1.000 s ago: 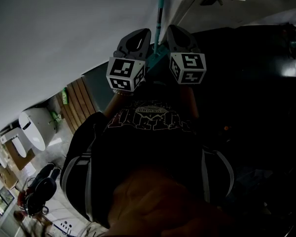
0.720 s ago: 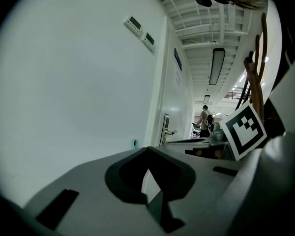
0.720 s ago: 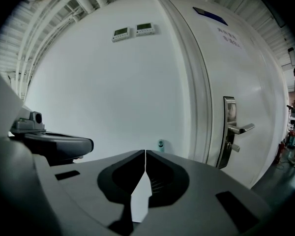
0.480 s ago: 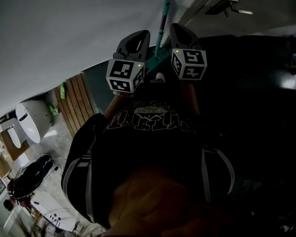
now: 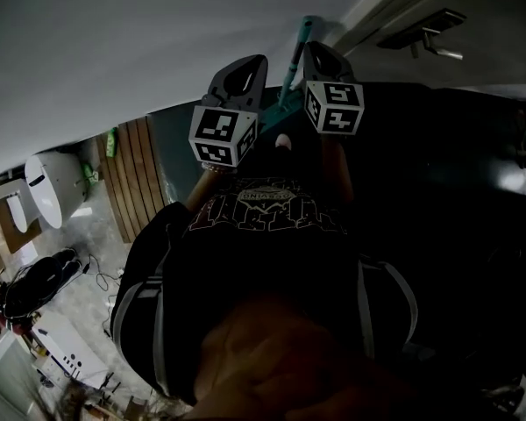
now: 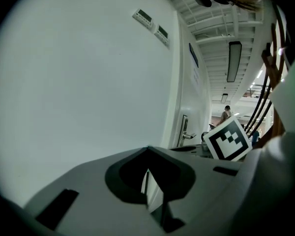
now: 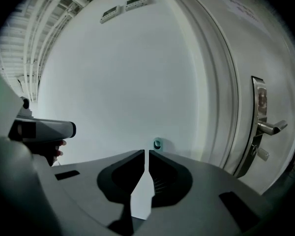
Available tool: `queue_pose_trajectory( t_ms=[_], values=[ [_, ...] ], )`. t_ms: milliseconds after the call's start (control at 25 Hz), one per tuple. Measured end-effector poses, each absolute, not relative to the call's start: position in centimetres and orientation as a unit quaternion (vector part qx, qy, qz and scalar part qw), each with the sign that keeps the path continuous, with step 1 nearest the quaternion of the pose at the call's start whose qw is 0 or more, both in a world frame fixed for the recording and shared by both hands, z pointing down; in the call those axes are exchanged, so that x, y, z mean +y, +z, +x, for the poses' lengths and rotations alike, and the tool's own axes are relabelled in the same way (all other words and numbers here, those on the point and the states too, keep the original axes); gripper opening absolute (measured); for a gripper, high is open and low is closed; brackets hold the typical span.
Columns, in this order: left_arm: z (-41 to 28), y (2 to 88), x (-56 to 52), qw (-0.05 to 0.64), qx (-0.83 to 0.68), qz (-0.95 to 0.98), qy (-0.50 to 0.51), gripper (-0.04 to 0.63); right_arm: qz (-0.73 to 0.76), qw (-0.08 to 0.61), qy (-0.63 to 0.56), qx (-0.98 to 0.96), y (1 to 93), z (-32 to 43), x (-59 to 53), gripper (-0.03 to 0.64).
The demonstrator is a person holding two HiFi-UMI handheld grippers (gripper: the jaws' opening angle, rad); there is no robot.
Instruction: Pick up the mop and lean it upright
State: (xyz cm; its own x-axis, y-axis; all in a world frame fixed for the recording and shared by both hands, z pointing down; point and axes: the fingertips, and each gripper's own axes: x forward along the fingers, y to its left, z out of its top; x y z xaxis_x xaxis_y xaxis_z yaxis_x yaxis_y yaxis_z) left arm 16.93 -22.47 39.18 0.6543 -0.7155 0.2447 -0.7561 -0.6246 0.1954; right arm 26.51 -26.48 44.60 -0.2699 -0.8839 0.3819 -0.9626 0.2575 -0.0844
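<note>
The person's dark shirt [image 5: 263,235] fills the head view's foreground. Beyond it, at twelve o'clock, two grippers flank one teal mop handle [image 5: 295,55]: the left hand-held gripper [image 5: 245,70] and the right hand-held gripper [image 5: 320,60]. The handle's top rests against the white wall [image 5: 140,42], and the mop's head is hidden. Each gripper view shows jaws closed together, gripping nothing. Only the right gripper view shows the handle end-on, just past the jaws. Both show one door lever [image 7: 268,127] and two wall boxes [image 7: 136,3]. The left alone shows a tiny, distant person [image 6: 226,113].
</note>
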Motion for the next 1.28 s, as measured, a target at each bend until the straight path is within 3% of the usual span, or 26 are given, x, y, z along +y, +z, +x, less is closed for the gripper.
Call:
queue_pose_trajectory(
  t_ms=[240,360,680,1280],
  values=[
    [16.0,39.2,-23.3,0.146,-0.428,0.889,0.074,0.046,0.582,0.154,0.159,-0.782,46.4,26.3,-27.9,0.029],
    [15.8,39.3,-23.8,0.148,-0.434,0.885,0.074,0.046,0.579,0.166,0.169,-0.78,47.5,26.4,-28.6,0.085],
    [15.4,39.9,-24.5,0.152,-0.444,0.88,0.077,0.046,0.583,0.187,0.183,-0.769,50.1,26.7,-30.7,0.152],
    [13.6,40.2,-25.4,0.156,-0.471,0.865,0.079,0.046,0.601,0.197,0.198,-0.749,52.3,27.1,-32.8,0.164]
  ],
)
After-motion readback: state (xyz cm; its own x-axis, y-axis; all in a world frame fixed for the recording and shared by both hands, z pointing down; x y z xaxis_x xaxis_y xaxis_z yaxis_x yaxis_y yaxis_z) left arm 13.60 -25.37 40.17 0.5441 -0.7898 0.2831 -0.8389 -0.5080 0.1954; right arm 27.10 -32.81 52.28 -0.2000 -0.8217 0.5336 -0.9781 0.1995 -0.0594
